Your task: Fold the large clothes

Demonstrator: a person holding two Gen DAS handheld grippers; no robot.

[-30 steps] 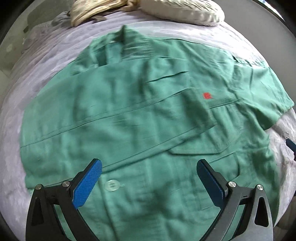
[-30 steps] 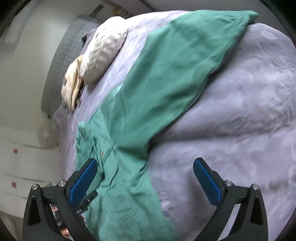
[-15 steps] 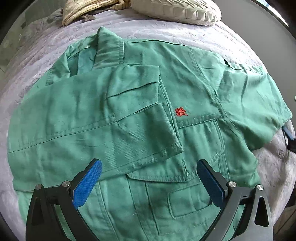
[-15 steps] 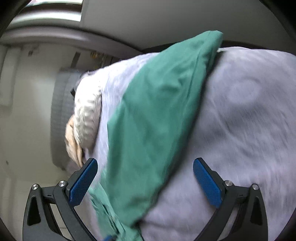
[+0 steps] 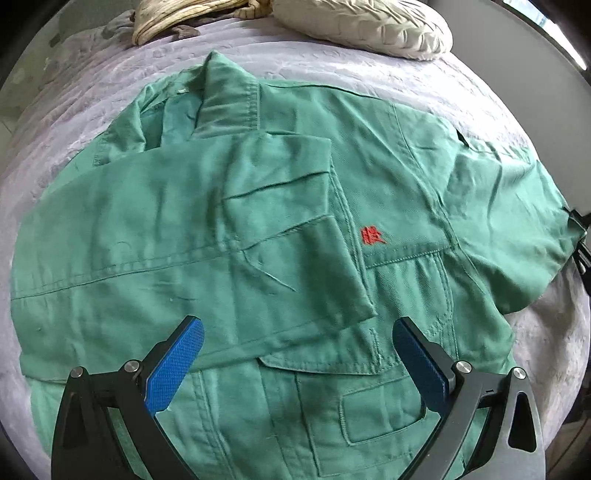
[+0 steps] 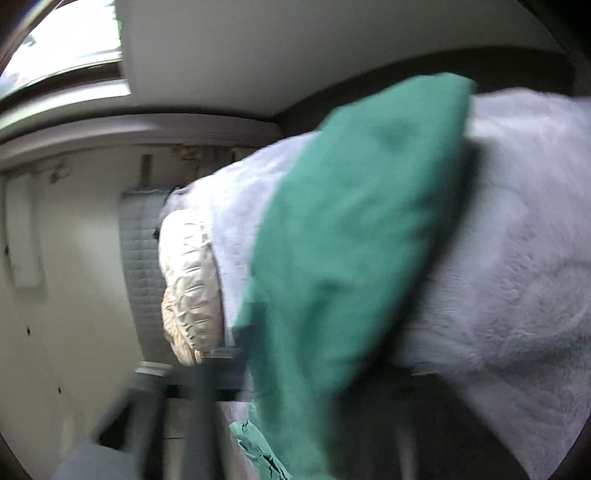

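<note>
Lilac bedding point(image 5: 369, 74) carries the work: the left gripper point(image 5: 295, 363) hovers with jaws wide and empty over the green jacket point(image 5: 388, 177), while the right gripper, blurred in its own view, has just snapped shut, apparently on the far sleeve point(image 6: 351, 240). One sleeve point(image 5: 166, 236) lies folded across the chest; the other sleeve and the body remain, with a cream pillow point(image 5: 362, 26) at the head.

A lilac quilted bedspread point(image 5: 369, 66) covers the bed, with a cream ruched pillow point(image 5: 362, 26) and a crumpled beige cloth point(image 5: 173, 18) side by side at its far end.
</note>
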